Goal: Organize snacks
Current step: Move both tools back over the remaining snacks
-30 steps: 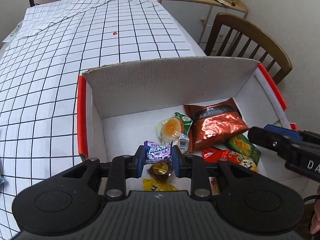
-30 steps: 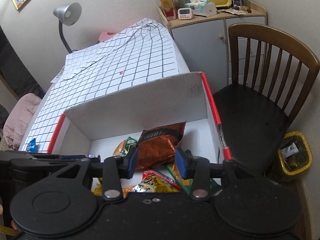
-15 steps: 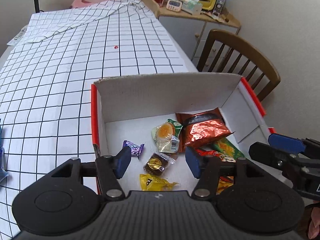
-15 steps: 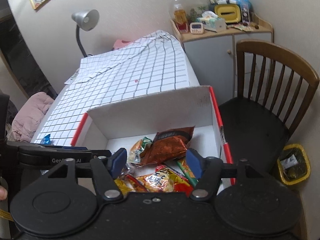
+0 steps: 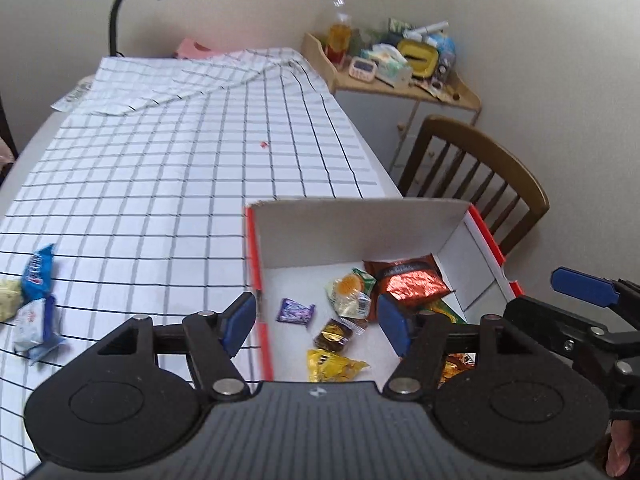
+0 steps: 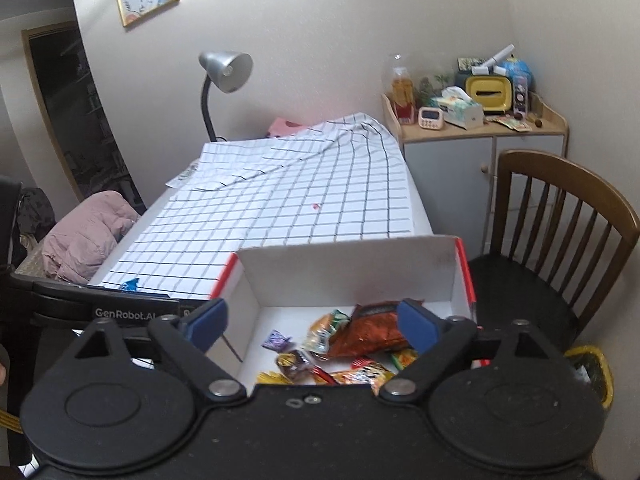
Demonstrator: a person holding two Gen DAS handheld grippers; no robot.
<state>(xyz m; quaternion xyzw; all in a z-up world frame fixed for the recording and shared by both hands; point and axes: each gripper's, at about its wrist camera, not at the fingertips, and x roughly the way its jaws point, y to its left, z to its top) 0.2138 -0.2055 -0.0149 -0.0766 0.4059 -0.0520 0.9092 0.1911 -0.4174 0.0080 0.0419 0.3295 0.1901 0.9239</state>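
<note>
A white cardboard box with red edges stands at the table's near right corner. Inside lie a purple packet, a brown-gold sweet, a yellow packet, an orange jelly cup and a red-brown chip bag. My left gripper hovers above the box's left side, its jaws opening with nothing between them. My right gripper hangs over the box and the chip bag, its jaws also opening and empty. One of its blue fingers shows at the right of the left wrist view.
Blue and white snack packets lie on the checked tablecloth at the left. A wooden chair stands right of the box, with a yellow bin beside it. A cluttered cabinet, a desk lamp and a pink jacket stand further off.
My left gripper let go of the purple packet, which now lies on the box floor. Both grippers opened wider and rose up and back from the box.
</note>
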